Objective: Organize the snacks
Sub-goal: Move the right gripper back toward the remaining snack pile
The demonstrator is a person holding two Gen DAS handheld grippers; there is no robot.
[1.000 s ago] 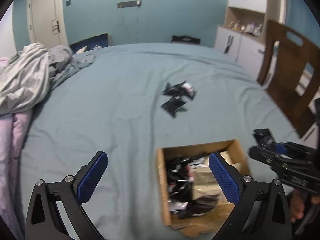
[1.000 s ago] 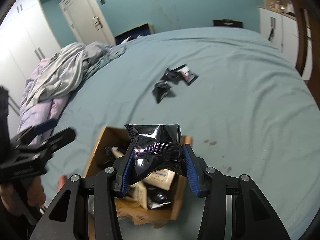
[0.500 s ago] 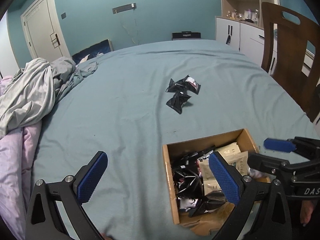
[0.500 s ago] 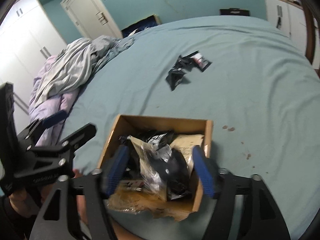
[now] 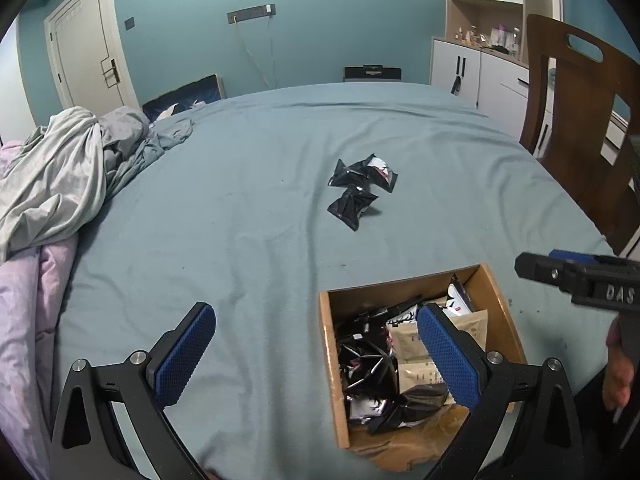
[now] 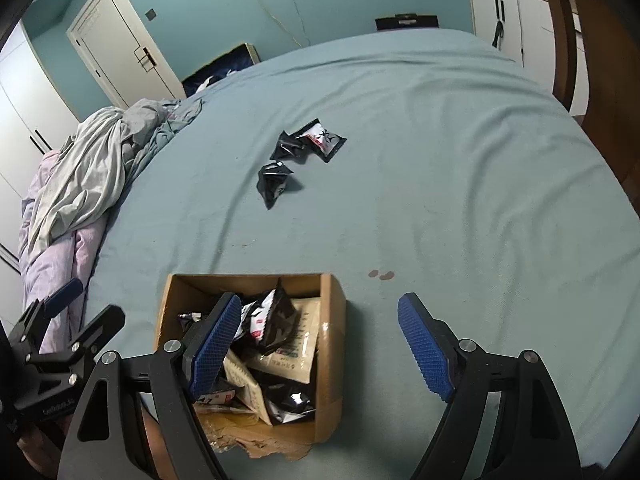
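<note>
Bedroom, teal bed (image 5: 248, 200) as the surface. Left gripper (image 5: 316, 354) and right gripper (image 6: 320, 346) are both spread wide, nothing held. Box (image 6: 332, 320) of packets is seen under the right gripper's left finger; loose packets (image 6: 304, 148) lie on the bed well ahead of both. Step judged: between picks. Next, a reach forward is called for, with fingers closed on one loose packet.
</note>
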